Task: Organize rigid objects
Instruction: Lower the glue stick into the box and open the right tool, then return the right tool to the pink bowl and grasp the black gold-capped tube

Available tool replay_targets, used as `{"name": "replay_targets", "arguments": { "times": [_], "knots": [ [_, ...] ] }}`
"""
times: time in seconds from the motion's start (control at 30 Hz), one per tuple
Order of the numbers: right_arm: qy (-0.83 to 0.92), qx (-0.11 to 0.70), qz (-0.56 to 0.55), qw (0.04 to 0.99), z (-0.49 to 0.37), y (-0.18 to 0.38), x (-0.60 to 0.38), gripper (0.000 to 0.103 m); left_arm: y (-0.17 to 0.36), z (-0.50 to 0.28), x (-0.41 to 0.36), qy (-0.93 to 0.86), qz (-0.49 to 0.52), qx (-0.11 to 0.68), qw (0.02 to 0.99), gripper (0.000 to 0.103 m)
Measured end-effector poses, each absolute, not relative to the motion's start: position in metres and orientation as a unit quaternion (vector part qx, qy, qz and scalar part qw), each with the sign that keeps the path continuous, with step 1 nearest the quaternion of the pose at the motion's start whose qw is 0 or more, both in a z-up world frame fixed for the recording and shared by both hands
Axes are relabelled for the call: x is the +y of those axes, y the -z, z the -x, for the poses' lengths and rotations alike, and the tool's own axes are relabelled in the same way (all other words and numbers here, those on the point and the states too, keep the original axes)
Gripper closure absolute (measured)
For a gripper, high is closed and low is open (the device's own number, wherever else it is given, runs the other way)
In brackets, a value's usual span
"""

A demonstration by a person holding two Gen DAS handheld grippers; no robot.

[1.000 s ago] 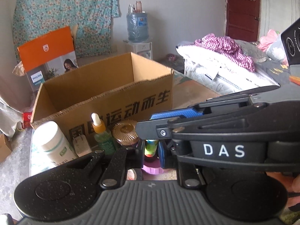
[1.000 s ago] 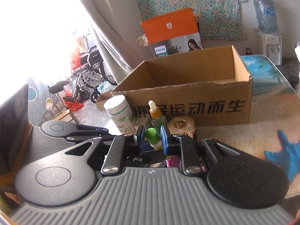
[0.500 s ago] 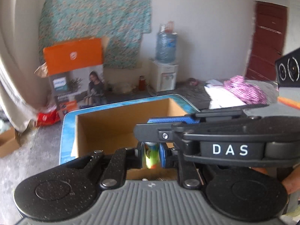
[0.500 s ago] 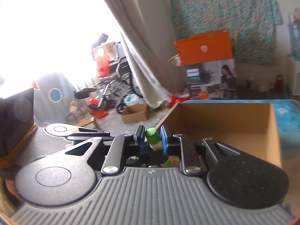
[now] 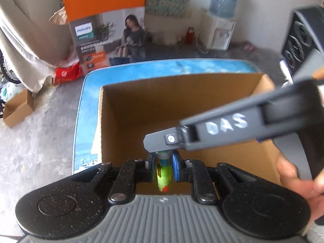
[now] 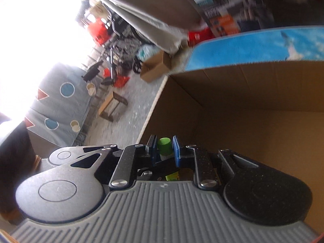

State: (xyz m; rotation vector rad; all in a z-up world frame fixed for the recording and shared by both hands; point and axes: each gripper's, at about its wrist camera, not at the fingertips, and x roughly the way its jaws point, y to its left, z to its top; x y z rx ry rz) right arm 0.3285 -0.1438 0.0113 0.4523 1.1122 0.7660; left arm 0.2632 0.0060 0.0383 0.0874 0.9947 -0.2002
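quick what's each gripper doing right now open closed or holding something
Left gripper: closed on a green and yellow tube, over the cardboard box.
Right gripper: closed on a green-capped bottle, also over the box.

Left wrist view: camera sits just behind the left hand-held gripper (image 5: 164,162), tilted steeply down into the open brown cardboard box (image 5: 125,109) at close range, with the orange-and-grey printed carton (image 5: 105,26) and white water dispenser (image 5: 219,30) against the far wall. Right wrist view: camera sits behind the right hand-held gripper (image 6: 164,148), rolled to one side, facing the box's near-left inner corner (image 6: 253,121) close up and the bright doorway beyond. Both views share the box interior, the blue-printed bench (image 5: 89,109) edge (image 6: 243,46) and the printed carton (image 6: 222,6).
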Motion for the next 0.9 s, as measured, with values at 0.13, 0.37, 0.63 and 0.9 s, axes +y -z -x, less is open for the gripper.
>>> {"name": "replay_targets", "arguments": {
  "times": [0.13, 0.37, 0.63, 0.9],
  "knots": [
    [-0.346, 0.549, -0.192, 0.736, -0.367, 0.019, -0.125, 0.085, -0.028, -0.269, 0.013, 0.086, -0.036, 0.486, 0.869, 0.078],
    [-0.317, 0.556, -0.148, 0.754, -0.399, 0.043, -0.095, 0.067, -0.038, -0.267, 0.02, 0.077, -0.017, 0.472, 0.878, 0.07],
    [-0.327, 0.471, -0.164, 0.802, -0.364, -0.023, -0.126, 0.056, -0.079, -0.224, 0.026, 0.103, -0.002, 0.413, 0.905, 0.058],
    [-0.333, 0.345, -0.185, 0.858, -0.238, -0.111, -0.221, 0.056, -0.117, -0.142, 0.023, 0.159, 0.001, 0.346, 0.925, 0.043]
  ]
}}
